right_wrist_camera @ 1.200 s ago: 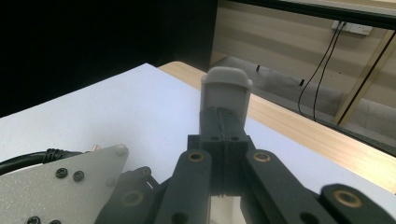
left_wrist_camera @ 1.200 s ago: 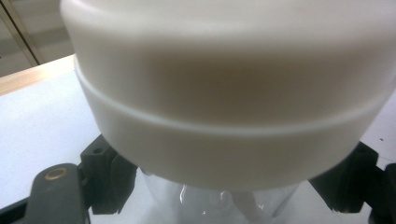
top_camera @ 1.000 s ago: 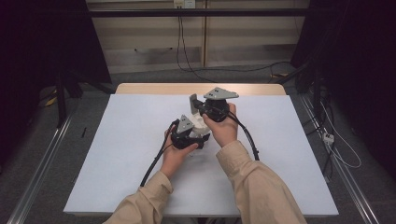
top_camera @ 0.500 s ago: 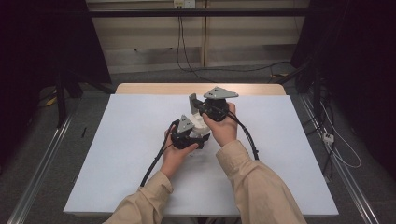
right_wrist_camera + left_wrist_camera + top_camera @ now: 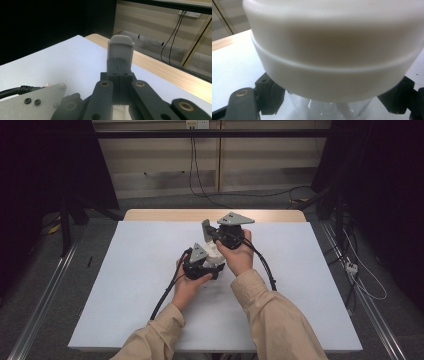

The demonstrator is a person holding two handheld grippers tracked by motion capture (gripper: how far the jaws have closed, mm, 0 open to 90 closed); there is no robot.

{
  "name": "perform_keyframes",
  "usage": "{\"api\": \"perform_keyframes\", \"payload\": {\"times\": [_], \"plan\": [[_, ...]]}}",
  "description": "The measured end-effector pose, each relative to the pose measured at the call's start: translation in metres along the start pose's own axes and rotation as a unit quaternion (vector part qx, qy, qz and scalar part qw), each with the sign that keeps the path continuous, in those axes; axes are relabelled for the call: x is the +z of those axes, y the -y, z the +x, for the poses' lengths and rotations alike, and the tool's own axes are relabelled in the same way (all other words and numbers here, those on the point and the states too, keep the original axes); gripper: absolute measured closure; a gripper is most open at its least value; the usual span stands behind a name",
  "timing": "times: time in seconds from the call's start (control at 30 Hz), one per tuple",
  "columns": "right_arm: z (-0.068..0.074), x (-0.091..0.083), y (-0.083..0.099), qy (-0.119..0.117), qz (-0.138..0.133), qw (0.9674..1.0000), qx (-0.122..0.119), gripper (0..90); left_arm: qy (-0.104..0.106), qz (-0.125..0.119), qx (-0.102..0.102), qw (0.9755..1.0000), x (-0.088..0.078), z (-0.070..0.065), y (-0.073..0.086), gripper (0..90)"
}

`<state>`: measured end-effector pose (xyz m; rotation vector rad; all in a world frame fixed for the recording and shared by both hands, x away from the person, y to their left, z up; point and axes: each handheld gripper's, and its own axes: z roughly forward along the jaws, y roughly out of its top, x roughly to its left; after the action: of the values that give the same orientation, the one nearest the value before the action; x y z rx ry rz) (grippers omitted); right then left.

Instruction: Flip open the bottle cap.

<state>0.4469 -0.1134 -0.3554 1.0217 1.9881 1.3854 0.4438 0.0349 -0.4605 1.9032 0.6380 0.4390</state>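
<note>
My left gripper (image 5: 209,265) sits at the middle of the white table (image 5: 125,285), shut on a clear jar with a wide white lid (image 5: 332,55). Its two black jaws press the clear body from both sides just below the lid. The jar (image 5: 214,253) lies between the two hands. My right gripper (image 5: 210,234) is just behind it, raised and tilted, shut on a small grey-white piece with a rounded top (image 5: 121,48). In the right gripper view the gripper (image 5: 119,64) pinches that piece, which sticks up past the closed fingertips. The same piece (image 5: 205,227) faces away from the person.
Black cables (image 5: 165,295) trail from both grippers toward the near edge. The table's wooden far edge (image 5: 165,214) borders a floor with cables (image 5: 260,195). Metal rails (image 5: 370,315) run along both sides of the table.
</note>
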Motion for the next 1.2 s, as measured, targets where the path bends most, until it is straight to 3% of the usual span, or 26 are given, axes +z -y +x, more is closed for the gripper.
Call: {"api": "perform_keyframes", "payload": {"times": [0.13,0.83,0.87,1.13,1.2], "plan": [[0.000,0.001,0.000,0.000,0.001,1.0000,0.001,90.0,0.000,-0.001,-0.008,1.0000,0.000,-0.001,0.000,18.6],[-0.002,0.008,0.000,-0.001,0.011,0.9999,-0.003,90.0,-0.001,0.000,-0.008,1.0000,0.000,-0.001,0.000,18.6],[-0.002,0.009,0.000,0.000,0.011,0.9999,-0.001,90.0,-0.001,0.001,0.000,1.0000,0.000,0.000,0.000,18.6],[-0.003,0.012,0.002,-0.002,0.012,0.9999,0.003,90.0,-0.002,0.000,-0.008,1.0000,0.000,-0.001,0.000,18.5],[-0.003,0.013,0.002,-0.002,0.011,0.9999,0.006,90.0,-0.002,0.001,-0.001,1.0000,0.000,0.000,0.000,18.6]]}}
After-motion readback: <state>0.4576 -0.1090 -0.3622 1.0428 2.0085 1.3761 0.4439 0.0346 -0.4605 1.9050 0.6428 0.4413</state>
